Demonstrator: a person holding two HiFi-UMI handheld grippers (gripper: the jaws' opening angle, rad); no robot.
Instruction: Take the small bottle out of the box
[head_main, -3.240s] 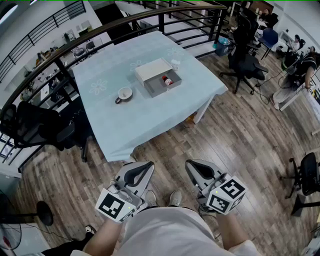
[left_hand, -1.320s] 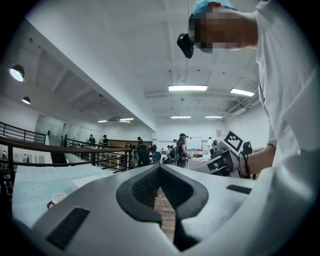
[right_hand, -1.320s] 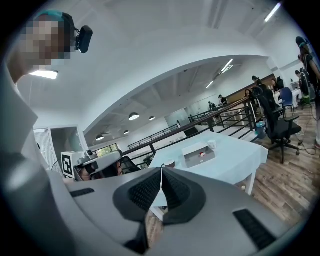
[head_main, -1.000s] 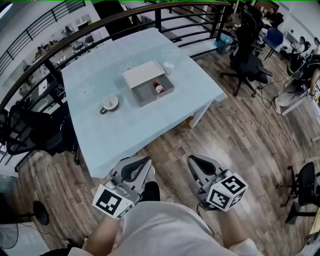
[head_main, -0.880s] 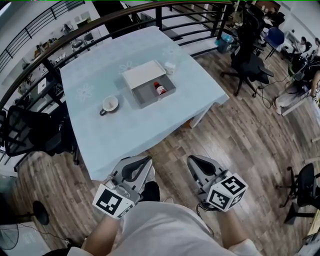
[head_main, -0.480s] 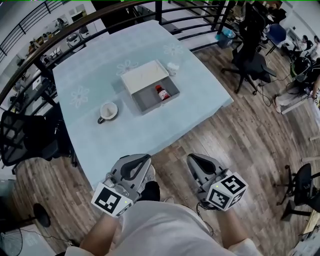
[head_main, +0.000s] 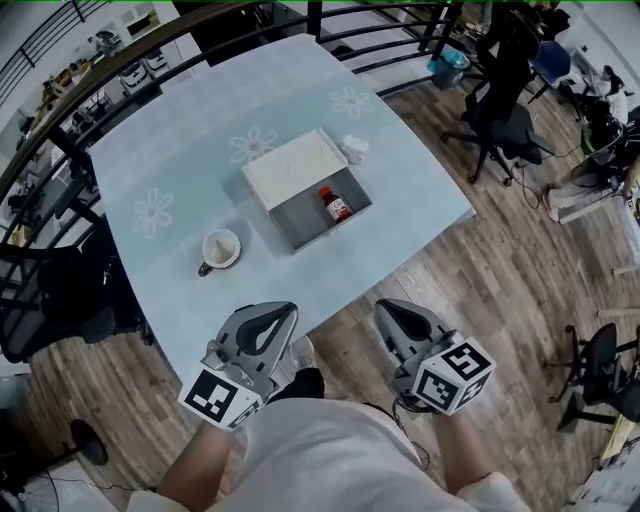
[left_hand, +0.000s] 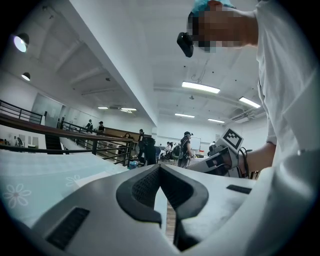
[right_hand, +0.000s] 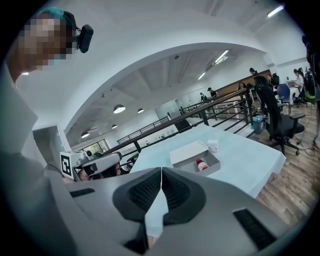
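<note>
Left fingers (left_hand: 140, 187) and right fingers (right_hand: 142, 192) are pressing fully together, gripping nothing. Small red-capped bottle (head_main: 336, 205) is sitting in the open grey box (head_main: 303, 222), well ahead of both. Best bet: closing in, opening the right fingers, descending over the cap. Pale-blue tabletop (head_main: 190, 150), mug (head_main: 220, 246) ahead-left, wood floor (head_main: 480, 290) underneath.

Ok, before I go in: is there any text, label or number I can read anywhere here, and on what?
Small bottle in the box: it carries a label, too small to read.
Left gripper and right gripper, marker cube on each: black-and-white square patterns only, no words or numbers.
Cup: no print visible.
Tablecloth: flower pattern only.
Nothing else is legible.
</note>
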